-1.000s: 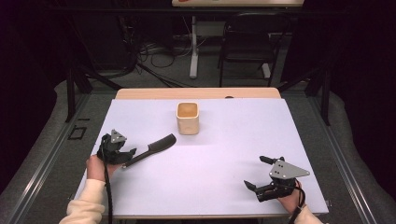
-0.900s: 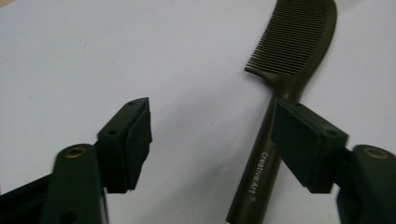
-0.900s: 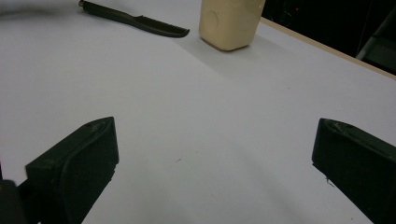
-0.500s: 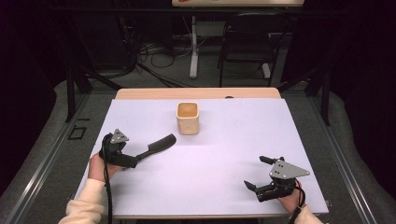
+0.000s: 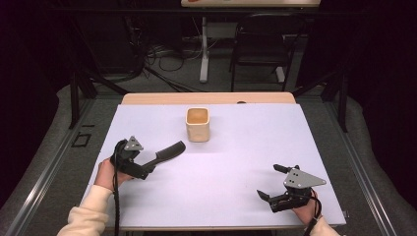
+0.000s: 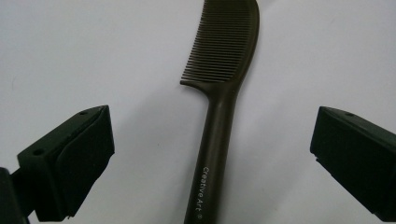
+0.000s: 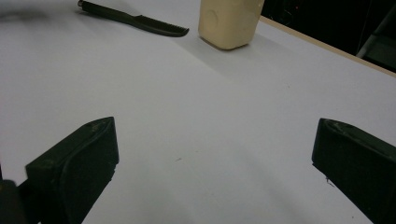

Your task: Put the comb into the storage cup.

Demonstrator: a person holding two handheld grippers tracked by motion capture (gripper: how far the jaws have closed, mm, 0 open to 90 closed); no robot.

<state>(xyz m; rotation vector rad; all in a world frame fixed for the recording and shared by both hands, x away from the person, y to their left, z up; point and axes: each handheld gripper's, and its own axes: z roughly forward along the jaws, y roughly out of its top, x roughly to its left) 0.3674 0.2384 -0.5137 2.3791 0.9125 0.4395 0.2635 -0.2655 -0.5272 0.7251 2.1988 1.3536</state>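
Two hand-held tongs rest over a white desk (image 5: 231,172). Left tongs (image 6: 210,154) stand wide open, their jaws on either side of a dark comb's handle without touching it. That comb (image 6: 219,93) lies flat on the desk, teeth end pointing away toward a cream cup (image 5: 198,124) farther back. Right tongs (image 5: 275,184), also open, hold nothing near the front right corner

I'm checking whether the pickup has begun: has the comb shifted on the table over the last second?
No. The comb lies at the same spot and angle below-left of the cup. The left gripper straddles its handle, jaws open.
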